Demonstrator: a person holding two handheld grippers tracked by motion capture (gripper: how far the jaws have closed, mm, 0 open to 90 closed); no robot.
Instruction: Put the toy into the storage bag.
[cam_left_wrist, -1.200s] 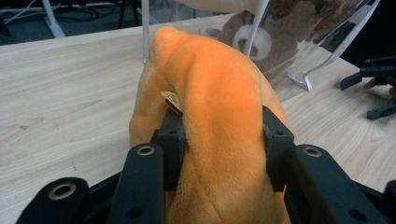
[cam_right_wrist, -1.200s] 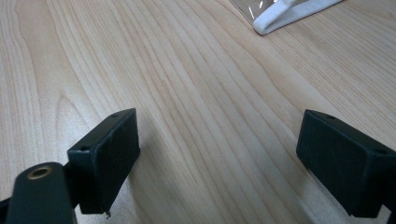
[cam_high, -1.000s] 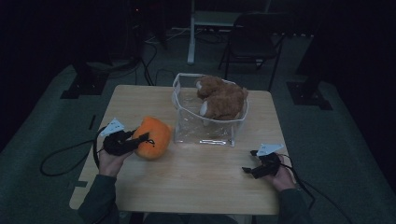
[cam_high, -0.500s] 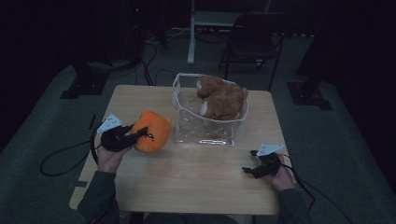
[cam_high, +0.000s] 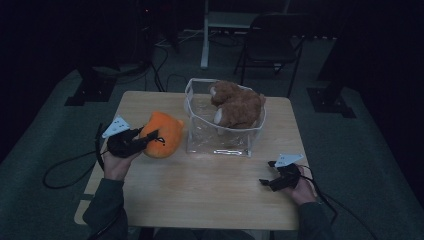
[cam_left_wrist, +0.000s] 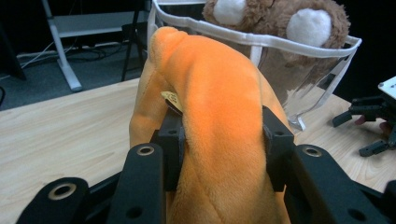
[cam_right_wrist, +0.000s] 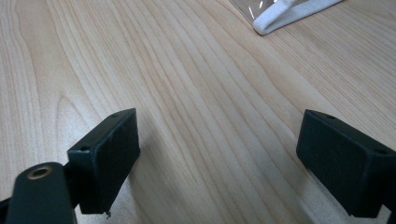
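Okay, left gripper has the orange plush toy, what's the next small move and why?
Probably lift the orange plush toy higher and carry it toward the clear bin. The left gripper is clamped on it beside the bin, whose white rim stands above the toy, and a brown plush already sits inside. The right gripper rests open on the table.

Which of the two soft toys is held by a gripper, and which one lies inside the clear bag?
The orange soft toy is clamped between the left gripper's jaws. The brown soft toy sits apart from it, inside the clear bag.

Pale wooden table (cam_high: 210, 195), clear white-rimmed bin (cam_high: 220, 145) standing on it — mid-back
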